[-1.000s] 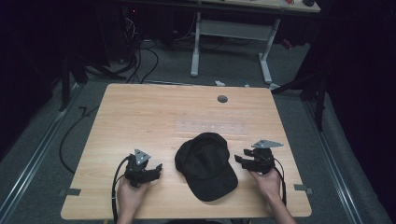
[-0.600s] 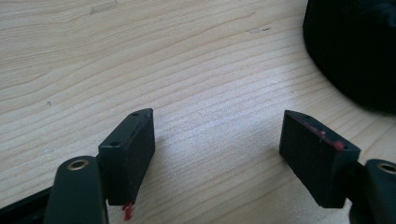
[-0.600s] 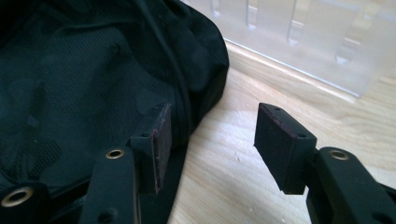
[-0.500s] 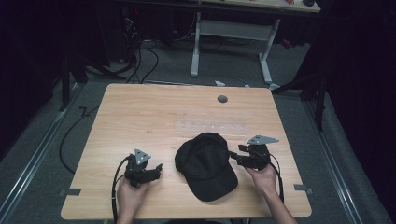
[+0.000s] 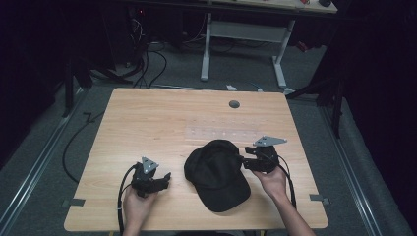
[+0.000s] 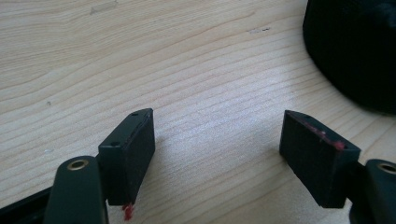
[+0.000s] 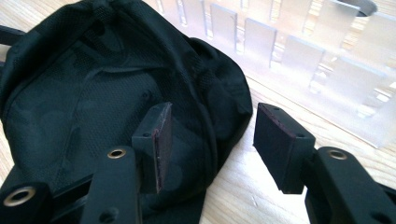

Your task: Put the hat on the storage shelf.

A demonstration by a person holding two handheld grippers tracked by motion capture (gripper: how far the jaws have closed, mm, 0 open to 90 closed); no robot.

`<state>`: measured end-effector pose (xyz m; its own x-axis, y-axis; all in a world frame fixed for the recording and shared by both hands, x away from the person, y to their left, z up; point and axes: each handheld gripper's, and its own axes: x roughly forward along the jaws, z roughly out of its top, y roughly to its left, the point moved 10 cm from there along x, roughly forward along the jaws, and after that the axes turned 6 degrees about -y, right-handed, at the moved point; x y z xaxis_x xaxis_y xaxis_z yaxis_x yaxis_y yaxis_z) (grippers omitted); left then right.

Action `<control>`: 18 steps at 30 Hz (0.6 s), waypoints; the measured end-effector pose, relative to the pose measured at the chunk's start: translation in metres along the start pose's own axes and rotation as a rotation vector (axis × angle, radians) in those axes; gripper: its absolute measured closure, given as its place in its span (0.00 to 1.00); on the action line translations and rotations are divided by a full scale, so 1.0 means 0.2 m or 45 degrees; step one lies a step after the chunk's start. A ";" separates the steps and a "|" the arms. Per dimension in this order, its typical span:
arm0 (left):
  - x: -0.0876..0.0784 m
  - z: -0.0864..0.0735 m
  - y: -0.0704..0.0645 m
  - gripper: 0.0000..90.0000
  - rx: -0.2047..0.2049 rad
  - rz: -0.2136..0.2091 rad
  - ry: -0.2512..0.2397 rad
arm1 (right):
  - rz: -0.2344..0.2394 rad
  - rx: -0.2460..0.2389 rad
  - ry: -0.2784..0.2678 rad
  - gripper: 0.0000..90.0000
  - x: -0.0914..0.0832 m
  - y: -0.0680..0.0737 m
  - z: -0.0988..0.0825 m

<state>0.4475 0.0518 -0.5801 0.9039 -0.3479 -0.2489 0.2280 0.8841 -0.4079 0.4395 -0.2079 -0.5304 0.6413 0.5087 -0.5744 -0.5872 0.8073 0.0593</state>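
Left gripper (image 5: 164, 178): black body, grey three-cornered plate on top, black cable trailing at lower left of the high view; block-shaped black jaws (red specks on the edges), brass-ringed screw holes. Right gripper (image 5: 244, 161): same build, reddish-edged pads. Forearms bare.

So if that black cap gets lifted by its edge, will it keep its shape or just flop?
The black cap would probably sag: in the right gripper view its mesh crown already lies creased and partly collapsed. The brim looks flat and likely stays stiffer. It seems light, so pushed it would likely slide on the smooth wooden table rather than roll.
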 end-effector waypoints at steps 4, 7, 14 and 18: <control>0.00 0.00 0.00 0.30 -0.002 0.000 0.000 | 0.012 -0.026 0.009 0.53 0.02 0.02 0.03; 0.00 0.00 0.00 0.30 -0.002 0.000 -0.001 | 0.023 -0.034 0.008 0.53 0.03 0.03 0.07; 0.00 0.00 0.00 0.30 -0.005 -0.001 0.000 | 0.037 -0.071 0.027 0.53 0.07 0.06 0.14; 0.00 0.00 0.00 0.30 -0.003 -0.001 0.002 | 0.054 -0.080 0.045 0.54 0.10 0.08 0.15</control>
<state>0.4474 0.0521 -0.5801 0.9031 -0.3493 -0.2499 0.2282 0.8831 -0.4100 0.4577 -0.1761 -0.5168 0.5980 0.5303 -0.6010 -0.6440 0.7643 0.0335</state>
